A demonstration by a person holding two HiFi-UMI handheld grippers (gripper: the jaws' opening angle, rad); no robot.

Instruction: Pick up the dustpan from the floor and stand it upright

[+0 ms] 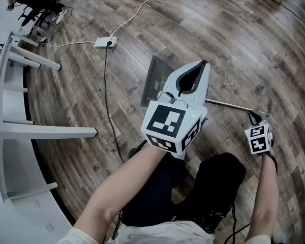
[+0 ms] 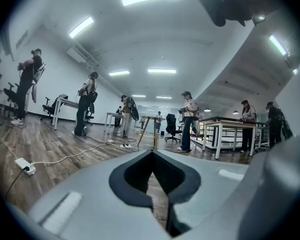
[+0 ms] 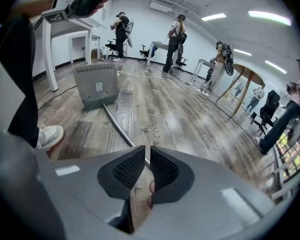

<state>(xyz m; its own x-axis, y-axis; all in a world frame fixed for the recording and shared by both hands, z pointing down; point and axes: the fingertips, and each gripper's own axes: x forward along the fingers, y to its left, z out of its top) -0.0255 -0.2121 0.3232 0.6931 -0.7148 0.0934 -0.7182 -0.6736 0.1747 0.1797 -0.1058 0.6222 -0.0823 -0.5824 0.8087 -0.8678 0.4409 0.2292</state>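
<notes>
Right gripper (image 3: 145, 151) on the dustpan (image 3: 96, 86).
My jaws pinch its handle (image 3: 117, 126) end, pan ahead on the floor (image 3: 190, 119); left gripper (image 2: 151, 153) closed, empty.

Right gripper (image 3: 145, 153) fingers (image 3: 127, 168) clamped on dustpan (image 3: 96, 85) handle (image 3: 118, 127); pan resting on wood floor (image 3: 185, 116) ahead.

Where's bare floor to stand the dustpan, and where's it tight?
Widest bare floor lies beyond the handle, past the pan. A narrower strip runs between the black cable and the table leg. Crowded: the power strip and its cords left of the pan, and the person's shoe beside the handle.
</notes>
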